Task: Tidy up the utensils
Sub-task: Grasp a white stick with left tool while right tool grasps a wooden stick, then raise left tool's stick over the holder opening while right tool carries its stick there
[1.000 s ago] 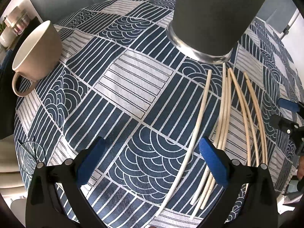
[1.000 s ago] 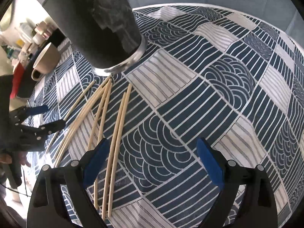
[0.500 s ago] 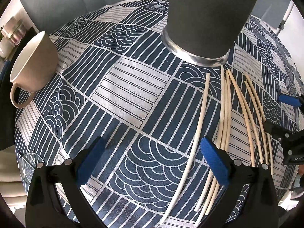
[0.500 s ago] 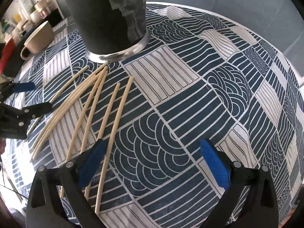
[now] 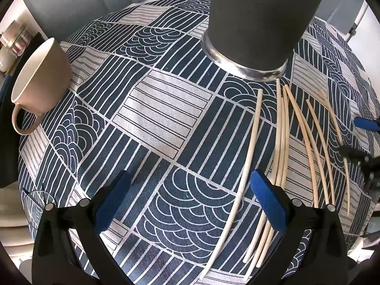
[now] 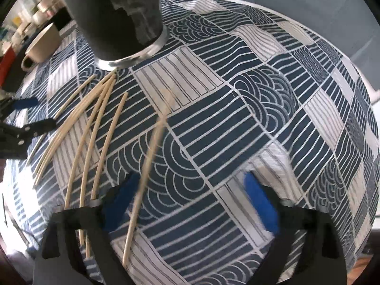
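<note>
Several chopsticks (image 6: 90, 142) lie fanned on the patterned cloth (image 6: 237, 95) to the left of the right claw (image 6: 190, 204), their far tips near the dark holder (image 6: 114, 14) ahead. One chopstick (image 6: 147, 166) that lay flat a moment ago now sits between its closing jaws, blurred, so a firm pinch is uncertain; pickup seems begun. Left claw (image 5: 190, 201) hovers open, empty, another stick (image 5: 247, 161) just inside its right finger.
</note>
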Tool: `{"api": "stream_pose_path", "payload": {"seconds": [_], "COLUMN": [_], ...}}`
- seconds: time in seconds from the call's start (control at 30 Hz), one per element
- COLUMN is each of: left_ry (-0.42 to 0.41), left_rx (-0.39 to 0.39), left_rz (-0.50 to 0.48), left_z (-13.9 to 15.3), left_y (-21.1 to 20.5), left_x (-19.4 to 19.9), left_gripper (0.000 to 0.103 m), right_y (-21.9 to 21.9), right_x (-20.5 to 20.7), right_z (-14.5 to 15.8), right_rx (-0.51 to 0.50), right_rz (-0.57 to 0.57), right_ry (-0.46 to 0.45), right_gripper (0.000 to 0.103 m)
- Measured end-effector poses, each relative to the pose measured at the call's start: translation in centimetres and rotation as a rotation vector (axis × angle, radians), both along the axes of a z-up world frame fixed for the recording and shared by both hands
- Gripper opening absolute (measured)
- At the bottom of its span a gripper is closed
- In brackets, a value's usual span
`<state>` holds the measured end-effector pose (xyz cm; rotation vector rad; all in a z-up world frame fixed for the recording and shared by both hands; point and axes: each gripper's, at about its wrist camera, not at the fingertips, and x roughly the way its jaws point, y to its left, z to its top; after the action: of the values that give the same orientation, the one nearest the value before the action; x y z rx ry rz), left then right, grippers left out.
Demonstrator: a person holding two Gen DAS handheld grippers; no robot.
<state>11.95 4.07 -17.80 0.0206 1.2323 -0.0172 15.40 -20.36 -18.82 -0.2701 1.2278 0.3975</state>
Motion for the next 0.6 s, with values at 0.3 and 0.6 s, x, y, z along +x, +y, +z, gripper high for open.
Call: {"api": "stream_pose_path", "payload": {"seconds": [0.3,0.6], "left_ry": [0.004,0.083], "left_rx": [-0.059,-0.192], "left_rz": [-0.059,0.038], "left_z": [1.5,1.4], "left_y": [0.1,2.3], "left_x": [-1.7,-2.1], "left_gripper": [0.005,0.004], "right_y": [-4.1,-7.9], "right_x": [1.1,2.5], "right_z": [0.6,1.4], "right_rx": [-0.025,0.133], "right_rz": [-0.073,-0.195], "right_ry": [0.014,0.101], "right_gripper": [0.004,0.004]}}
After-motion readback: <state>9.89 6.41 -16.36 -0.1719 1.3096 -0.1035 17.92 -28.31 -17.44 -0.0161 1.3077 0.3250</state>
